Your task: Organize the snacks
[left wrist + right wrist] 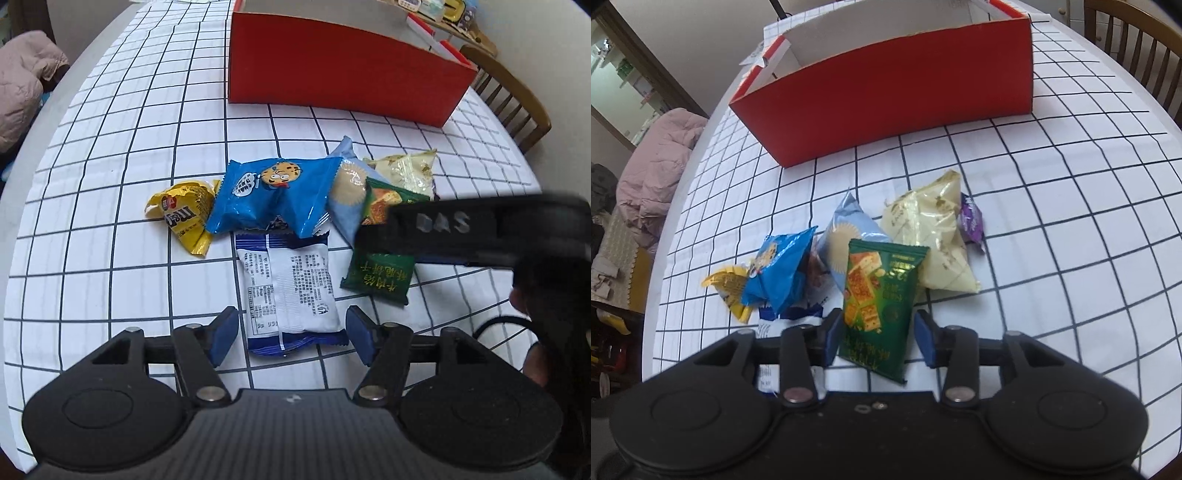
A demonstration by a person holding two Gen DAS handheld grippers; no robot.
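Red box (886,96) x1 | snack packets x7 | left gripper (290,338) fingers spread | right gripper (879,336) fingers spread

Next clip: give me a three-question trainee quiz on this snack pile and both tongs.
1. True or false: the red box sits beyond the snacks.
2. Which packet lies between the open right tongs: A green, B yellow, C purple?
3. Fill in: the open left tongs straddle the ___ packet.

Key: 1 true. 2 A, the green packet. 3 white.
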